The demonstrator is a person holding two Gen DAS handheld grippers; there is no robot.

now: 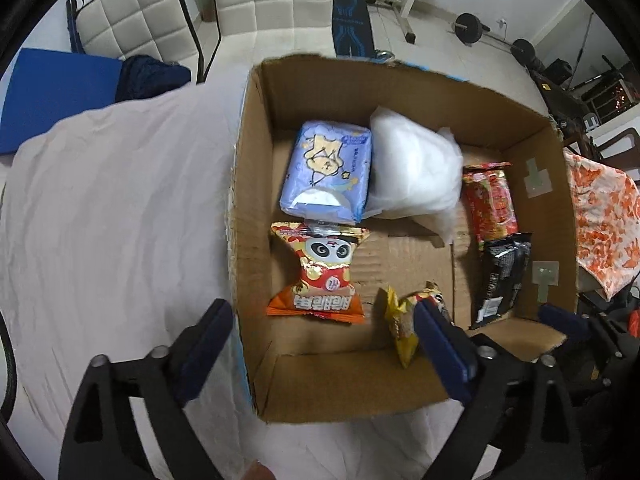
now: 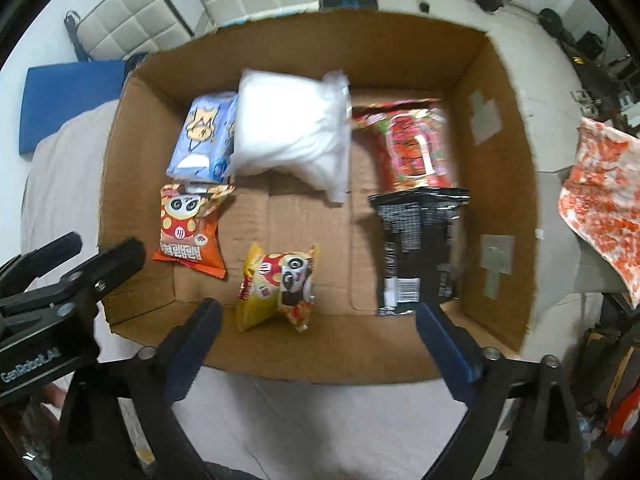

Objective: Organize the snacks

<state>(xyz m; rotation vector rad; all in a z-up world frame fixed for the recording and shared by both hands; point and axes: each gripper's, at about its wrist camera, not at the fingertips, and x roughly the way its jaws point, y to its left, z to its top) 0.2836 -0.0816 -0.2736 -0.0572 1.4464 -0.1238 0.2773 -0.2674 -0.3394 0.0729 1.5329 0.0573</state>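
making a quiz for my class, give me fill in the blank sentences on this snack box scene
1. All the snacks lie inside a ____ box.
2. The packet right below the red packet in the right wrist view is ____ in colour.
3. The white bag leans on the ____ pack with a cartoon.
4. Both panda packets, orange and yellow, show a ____ face.

Missing words: cardboard; black; blue; panda

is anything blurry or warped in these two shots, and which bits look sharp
Left wrist view: the white plastic bag is smeared, the orange panda snack crisp, and the cardboard box walls bow from the fisheye. Right wrist view: white plastic bag, red packet and black packet are motion-blurred; dark vignette at the corners.
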